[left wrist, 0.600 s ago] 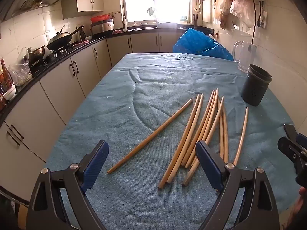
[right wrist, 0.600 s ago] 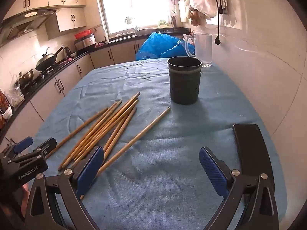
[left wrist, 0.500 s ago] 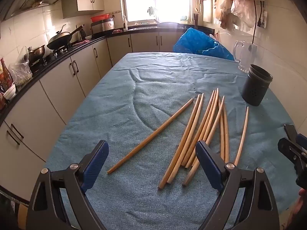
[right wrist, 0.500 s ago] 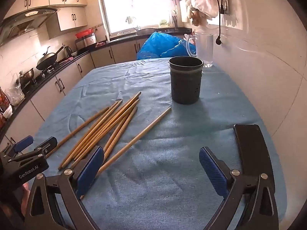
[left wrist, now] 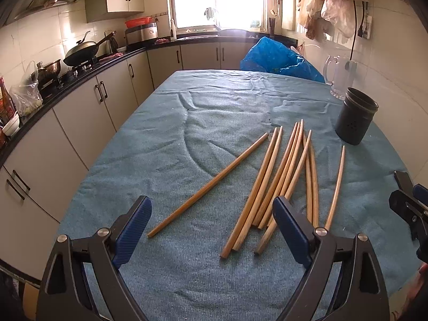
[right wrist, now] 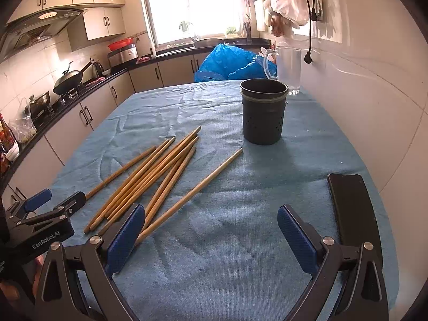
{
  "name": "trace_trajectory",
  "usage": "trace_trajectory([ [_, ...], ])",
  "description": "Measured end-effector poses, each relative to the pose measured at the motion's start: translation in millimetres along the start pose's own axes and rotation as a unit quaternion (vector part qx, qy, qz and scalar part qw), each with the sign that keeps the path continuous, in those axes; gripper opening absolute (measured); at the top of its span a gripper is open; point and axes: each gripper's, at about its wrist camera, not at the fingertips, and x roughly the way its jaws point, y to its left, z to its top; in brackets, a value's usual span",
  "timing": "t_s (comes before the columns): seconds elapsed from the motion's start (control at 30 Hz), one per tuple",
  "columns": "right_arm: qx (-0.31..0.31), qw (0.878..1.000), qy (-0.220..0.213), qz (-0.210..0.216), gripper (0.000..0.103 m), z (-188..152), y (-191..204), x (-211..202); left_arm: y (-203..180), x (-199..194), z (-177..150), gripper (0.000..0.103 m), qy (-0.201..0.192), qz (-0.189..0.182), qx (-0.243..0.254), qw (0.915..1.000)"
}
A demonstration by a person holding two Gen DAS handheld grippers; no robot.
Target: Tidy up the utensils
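Wooden chopsticks lie unmoved; both hand-held grippers (left, right) stay wide open, empty.

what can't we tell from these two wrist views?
- Holder inside: the right wrist view sees only the upper inner wall; its bottom is hidden by the near wall.
- Near ends of some chopsticks: covered by the left gripper in the left wrist view.
- Dark flat thing, right wrist view: near end hidden behind the right gripper, too plain to identify.
- Mug contents: glare.
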Motion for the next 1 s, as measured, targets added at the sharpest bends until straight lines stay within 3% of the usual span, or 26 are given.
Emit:
trace_trajectory([
  [0.37,-0.004,1.0,-0.014,0.001,0.1,-2,8,-20,3,-18,-1,0.091,0.003,0.006,0.014,0.9999],
  [0.67,-0.021,0.999,-0.033,0.016,0.098,-1,21,-38,6,-38,2,0.091,-0.035,0.005,0.004,0.9994],
  [0.83,-0.013,0.999,-0.027,0.042,0.092,8,20,-37,10,-46,8,0.091,-0.044,0.009,0.003,0.999],
  [1.0,0.013,0.998,0.006,0.058,0.078,21,8,-24,18,-40,15,0.091,-0.039,0.016,0.012,0.999],
])
